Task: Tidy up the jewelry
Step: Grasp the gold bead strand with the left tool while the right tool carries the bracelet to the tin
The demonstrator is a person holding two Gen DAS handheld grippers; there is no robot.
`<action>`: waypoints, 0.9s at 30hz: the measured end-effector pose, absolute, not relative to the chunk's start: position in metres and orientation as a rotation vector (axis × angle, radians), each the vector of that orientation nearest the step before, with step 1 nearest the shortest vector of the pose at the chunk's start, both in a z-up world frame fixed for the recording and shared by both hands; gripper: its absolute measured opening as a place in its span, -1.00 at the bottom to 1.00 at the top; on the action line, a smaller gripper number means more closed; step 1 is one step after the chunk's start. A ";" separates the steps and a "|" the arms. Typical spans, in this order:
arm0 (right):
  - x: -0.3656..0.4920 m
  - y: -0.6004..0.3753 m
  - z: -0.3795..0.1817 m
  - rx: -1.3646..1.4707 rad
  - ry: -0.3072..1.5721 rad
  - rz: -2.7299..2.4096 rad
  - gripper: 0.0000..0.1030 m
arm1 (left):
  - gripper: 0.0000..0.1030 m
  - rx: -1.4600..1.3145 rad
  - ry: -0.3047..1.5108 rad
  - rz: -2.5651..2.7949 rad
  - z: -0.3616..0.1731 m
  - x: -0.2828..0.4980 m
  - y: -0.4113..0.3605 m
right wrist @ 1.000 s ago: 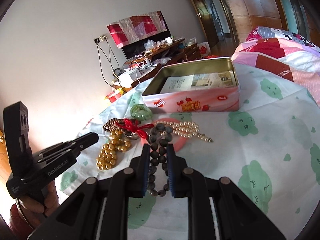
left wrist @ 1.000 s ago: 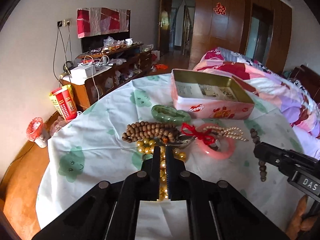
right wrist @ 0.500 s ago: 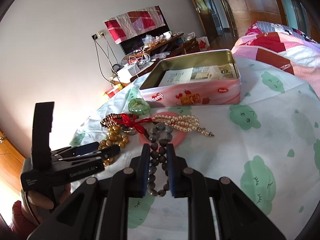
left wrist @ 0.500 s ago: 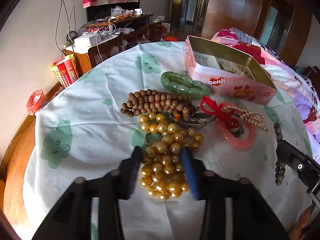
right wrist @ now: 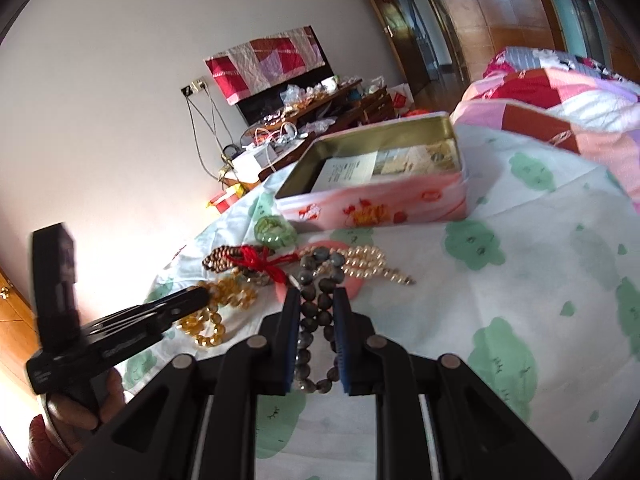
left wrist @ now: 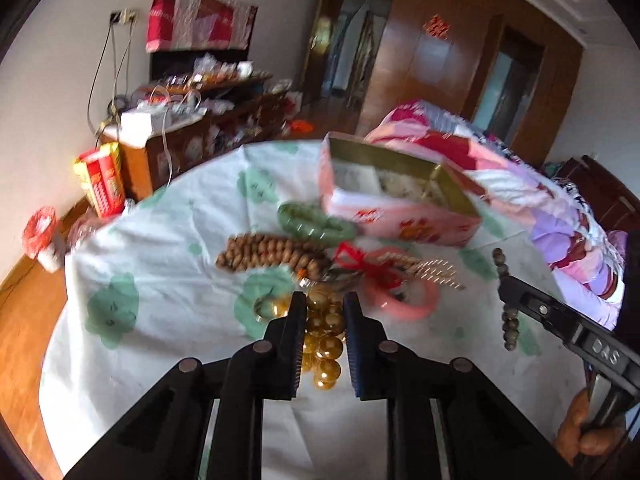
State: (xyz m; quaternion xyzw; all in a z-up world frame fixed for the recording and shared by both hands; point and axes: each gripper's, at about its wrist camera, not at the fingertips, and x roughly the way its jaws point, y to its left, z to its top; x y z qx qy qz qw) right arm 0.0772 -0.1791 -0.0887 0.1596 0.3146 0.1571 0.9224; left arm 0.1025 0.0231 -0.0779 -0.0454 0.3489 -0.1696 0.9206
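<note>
My left gripper (left wrist: pixel 323 312) is shut on the yellow amber bead string (left wrist: pixel 324 340), which hangs between its fingers just above the tablecloth; it also shows in the right wrist view (right wrist: pixel 212 320). My right gripper (right wrist: pixel 318 300) is shut on the dark grey bead string (right wrist: pixel 320 312), seen dangling in the left wrist view (left wrist: pixel 508 320). An open pink tin (left wrist: pixel 396 208) stands behind the pile. On the cloth lie a brown wooden bead string (left wrist: pixel 272 252), green bangle (left wrist: pixel 312 224), pink bangle (left wrist: pixel 404 296) with red cord (left wrist: pixel 360 260), and a pearl string (right wrist: pixel 368 260).
The round table has a white cloth with green prints (left wrist: pixel 160 280). A bed with a patchwork quilt (left wrist: pixel 520 184) lies to the right. A cluttered wooden cabinet (left wrist: pixel 200 128) stands along the far wall, with a red-yellow box (left wrist: pixel 102 184) beside it.
My left gripper opened over the amber beads, then closed on them and lifted them. My right gripper kept its hold on the dark beads and raised them slightly.
</note>
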 end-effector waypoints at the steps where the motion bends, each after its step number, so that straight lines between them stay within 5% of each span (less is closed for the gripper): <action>1: 0.077 -0.182 -0.084 0.330 0.630 0.318 -0.62 | -0.65 -0.091 0.686 -0.358 -0.071 0.101 0.021; 5: 0.080 -0.196 -0.063 0.324 0.568 0.281 -0.62 | -0.84 -0.109 0.583 -0.421 -0.045 0.106 0.012; 15: 0.135 -0.212 -0.034 0.299 0.479 0.175 -0.62 | -0.84 -0.023 0.470 -0.436 -0.003 0.139 -0.011; 17: 0.139 -0.212 -0.039 0.317 0.478 0.171 -0.62 | -0.69 0.012 0.533 -0.427 -0.014 0.140 -0.002; 19: 0.139 -0.210 -0.047 0.316 0.472 0.162 -0.62 | 0.22 0.029 0.632 -0.410 -0.033 0.139 0.006; 20: 0.138 -0.210 -0.049 0.313 0.470 0.159 -0.62 | 0.41 0.032 0.676 -0.398 -0.044 0.137 0.011; 27: 0.137 -0.207 -0.055 0.329 0.480 0.186 -0.62 | 0.50 -0.010 0.914 -0.340 -0.109 0.135 0.014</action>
